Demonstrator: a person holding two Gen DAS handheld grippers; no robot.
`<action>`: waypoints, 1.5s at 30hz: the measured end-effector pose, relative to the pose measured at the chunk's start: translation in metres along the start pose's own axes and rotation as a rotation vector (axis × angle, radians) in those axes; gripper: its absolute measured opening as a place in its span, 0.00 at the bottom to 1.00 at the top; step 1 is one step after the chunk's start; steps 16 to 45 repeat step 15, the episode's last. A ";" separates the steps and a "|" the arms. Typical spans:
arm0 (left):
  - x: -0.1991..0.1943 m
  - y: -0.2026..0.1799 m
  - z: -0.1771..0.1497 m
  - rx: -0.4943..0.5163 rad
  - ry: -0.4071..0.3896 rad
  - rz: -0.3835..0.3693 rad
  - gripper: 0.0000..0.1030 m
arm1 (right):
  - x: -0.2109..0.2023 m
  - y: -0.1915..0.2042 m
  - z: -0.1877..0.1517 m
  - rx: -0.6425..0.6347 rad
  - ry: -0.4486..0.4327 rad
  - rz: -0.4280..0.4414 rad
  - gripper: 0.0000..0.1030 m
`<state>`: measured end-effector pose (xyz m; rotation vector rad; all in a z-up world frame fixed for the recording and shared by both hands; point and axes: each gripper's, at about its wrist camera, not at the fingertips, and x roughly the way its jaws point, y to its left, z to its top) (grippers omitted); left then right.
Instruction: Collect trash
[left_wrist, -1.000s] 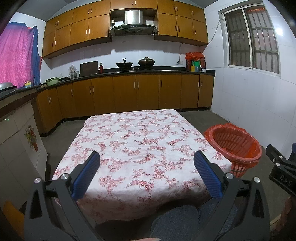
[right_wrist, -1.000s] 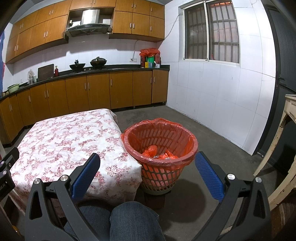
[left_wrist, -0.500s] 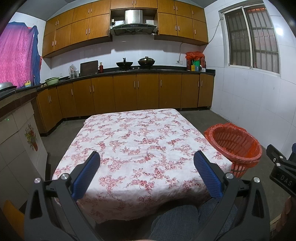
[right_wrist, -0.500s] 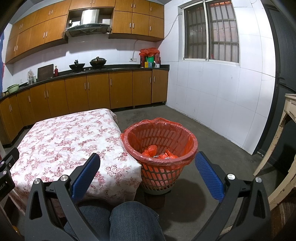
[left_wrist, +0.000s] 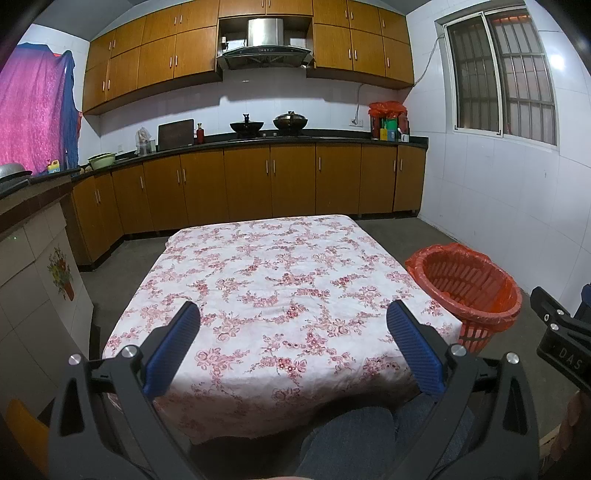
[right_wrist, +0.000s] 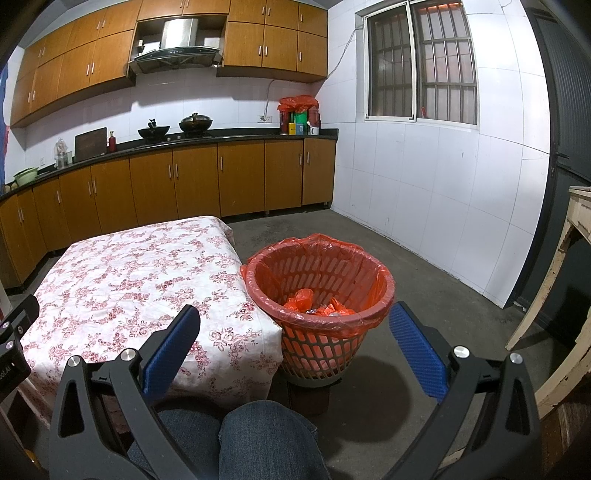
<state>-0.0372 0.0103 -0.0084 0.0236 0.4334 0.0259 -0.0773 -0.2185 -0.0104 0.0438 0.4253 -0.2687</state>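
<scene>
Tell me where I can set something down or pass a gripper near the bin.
The whole floral tablecloth shows bare, from the near edge to the cabinet side. Floor between the orange bin and the white tiled wall is open too. It is tight where the bin touches the table corner, and beside the wooden frame at right.

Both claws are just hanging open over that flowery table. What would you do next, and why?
Probably nothing more than pulling back. The tablecloth shows no loose trash, the left claw and right claw both stand open and hold nothing, and crumpled pieces already lie inside the red-lined basket beside the table.
</scene>
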 end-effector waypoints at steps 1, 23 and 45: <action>-0.001 0.000 -0.001 0.000 0.000 0.000 0.96 | 0.000 0.000 0.000 0.000 0.000 0.000 0.98; -0.001 -0.001 -0.002 -0.004 0.009 -0.003 0.96 | 0.000 0.000 0.000 0.000 0.001 0.000 0.98; -0.001 -0.001 -0.002 -0.004 0.009 -0.003 0.96 | 0.000 0.000 0.000 0.000 0.001 0.000 0.98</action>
